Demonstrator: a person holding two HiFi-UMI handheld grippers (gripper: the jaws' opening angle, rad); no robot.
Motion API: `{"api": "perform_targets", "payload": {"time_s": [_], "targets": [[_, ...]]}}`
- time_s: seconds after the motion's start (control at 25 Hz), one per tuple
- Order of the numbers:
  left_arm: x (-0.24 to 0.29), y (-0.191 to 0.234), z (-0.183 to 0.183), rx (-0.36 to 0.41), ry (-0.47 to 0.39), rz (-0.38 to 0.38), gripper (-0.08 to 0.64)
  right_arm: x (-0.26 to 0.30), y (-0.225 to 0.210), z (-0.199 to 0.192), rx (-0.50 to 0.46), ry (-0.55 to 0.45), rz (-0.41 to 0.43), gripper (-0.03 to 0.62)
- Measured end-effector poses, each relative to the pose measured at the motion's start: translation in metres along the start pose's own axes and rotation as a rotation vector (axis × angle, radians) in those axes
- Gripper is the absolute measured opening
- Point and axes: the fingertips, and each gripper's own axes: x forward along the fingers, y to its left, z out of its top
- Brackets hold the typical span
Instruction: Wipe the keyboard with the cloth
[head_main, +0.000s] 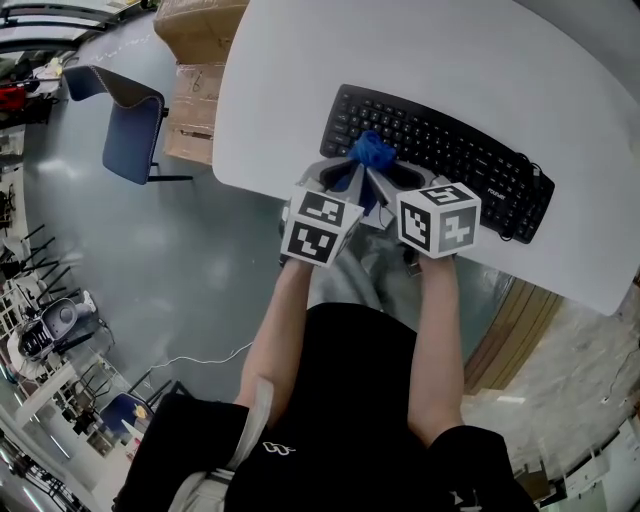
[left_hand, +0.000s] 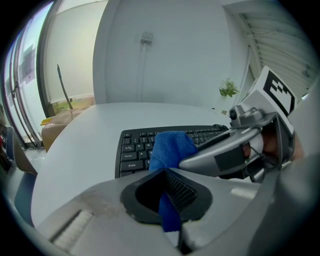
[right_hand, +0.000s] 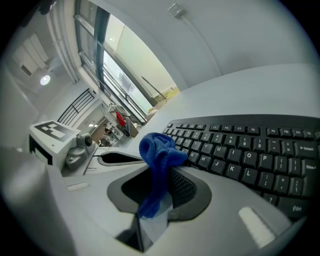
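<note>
A black keyboard (head_main: 450, 150) lies on the white bench (head_main: 420, 50), set slantwise from 10 o'clock to 4 o'clock in the head view. A blue cloth (head_main: 373, 150) is bunched over the keys near the keyboard's left end, at 12 o'clock from the two grippers. The left gripper (head_main: 345, 175) and the right gripper (head_main: 392, 178) are brought together at the cloth. In the left gripper view, the jaws are closed on a strip of the cloth (left_hand: 170, 147), with the right gripper (left_hand: 225, 152) seen at 3 o'clock. In the right gripper view, the jaws are likewise pinched on a hanging fold of the cloth (right_hand: 157, 150). A blue chair (head_main: 130, 125) and cardboard boxes (head_main: 200, 30) are seen on the floor at 10 o'clock.
</note>
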Motion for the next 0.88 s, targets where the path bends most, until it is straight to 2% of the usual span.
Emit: {"api": "perform_targets", "payload": {"time_s": [0.88], "targets": [[0.020,-0.046,0.013,0.081,0.013,-0.066,-0.002,-0.039,-0.033,-0.010,0.062,-0.059,-0.053,0.091]]}}
